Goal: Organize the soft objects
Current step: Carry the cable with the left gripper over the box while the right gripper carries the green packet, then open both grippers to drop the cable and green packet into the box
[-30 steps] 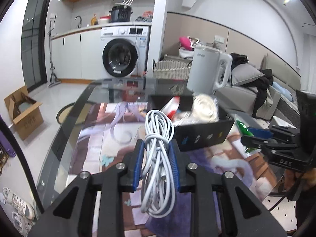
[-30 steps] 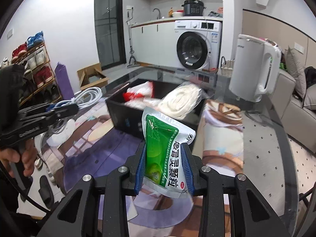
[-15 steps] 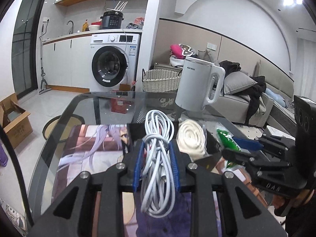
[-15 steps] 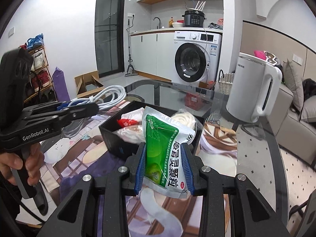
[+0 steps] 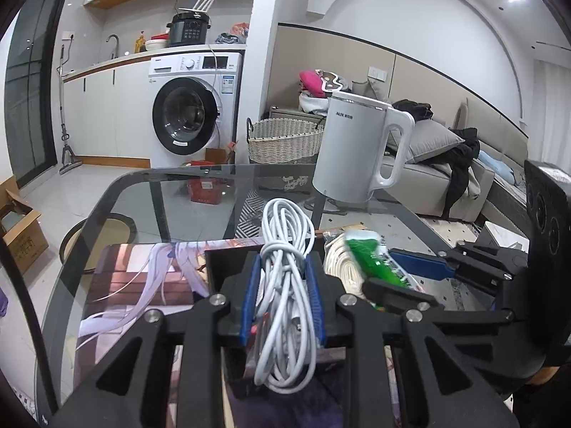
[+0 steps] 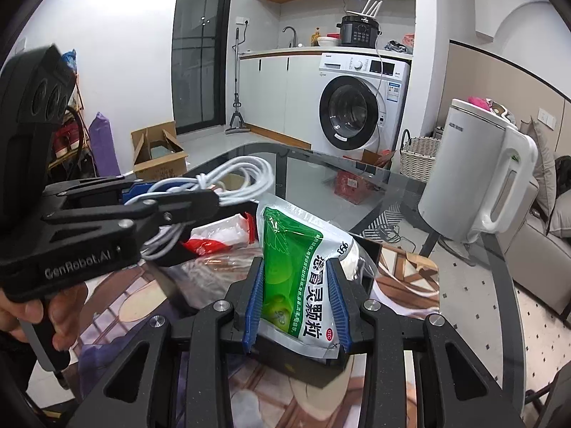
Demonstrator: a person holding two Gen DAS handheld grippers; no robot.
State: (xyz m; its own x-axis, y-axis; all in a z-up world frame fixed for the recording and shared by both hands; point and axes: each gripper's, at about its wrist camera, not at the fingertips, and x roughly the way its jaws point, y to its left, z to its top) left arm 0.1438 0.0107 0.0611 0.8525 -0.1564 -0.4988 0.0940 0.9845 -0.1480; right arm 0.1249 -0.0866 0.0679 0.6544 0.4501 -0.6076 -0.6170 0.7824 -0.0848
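Observation:
My left gripper (image 5: 283, 267) is shut on a bundled white cable (image 5: 285, 285), held over the black storage box (image 5: 228, 267). Seen from the right wrist, that same left gripper (image 6: 214, 199) carries the white cable (image 6: 242, 178) above the box's left side. My right gripper (image 6: 296, 278) is shut on a green and white medicine pouch (image 6: 289, 278), upright over the black box (image 6: 367, 249). In the left wrist view the right gripper (image 5: 399, 271) holds the green pouch (image 5: 374, 264) beside a cream rope coil (image 5: 342, 264) in the box. A red and white packet (image 6: 217, 235) lies inside.
A white electric kettle (image 5: 357, 149) stands on the glass table (image 5: 178, 207) beyond the box. A printed mat (image 5: 142, 278) covers the table near me. A person's hand (image 6: 43, 317) grips the left tool's handle. Washing machine, wicker basket and sofa stand behind.
Both grippers have moved forward over the black box, which now lies right under them. The kettle looks closer. Both grips are unchanged.

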